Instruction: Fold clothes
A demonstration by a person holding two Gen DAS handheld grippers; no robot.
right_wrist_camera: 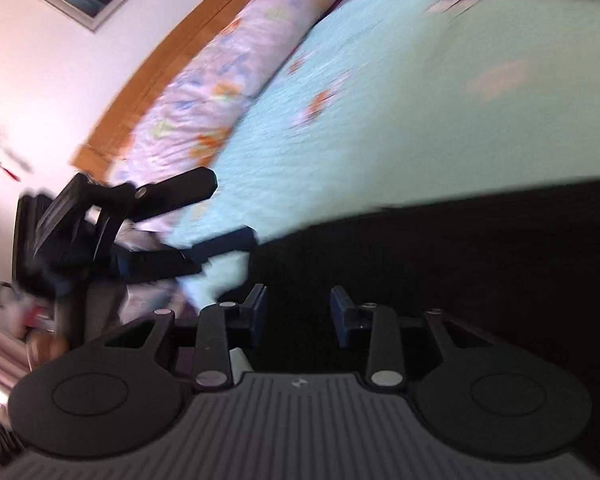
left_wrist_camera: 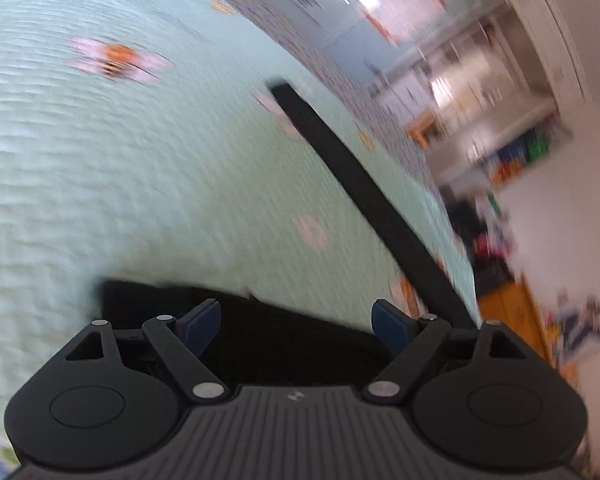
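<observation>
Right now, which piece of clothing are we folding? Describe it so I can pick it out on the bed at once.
Find the bed with the pale mint quilt dotted with orange and pink flowers, a long floral pillow along its wooden headboard. The black garment lies on the quilt's near part, right under the right tongs. It is the only dark, unpatterned fabric there.

Black garment spread flat on the pale green bedspread, one narrow black strip outstretched
</observation>
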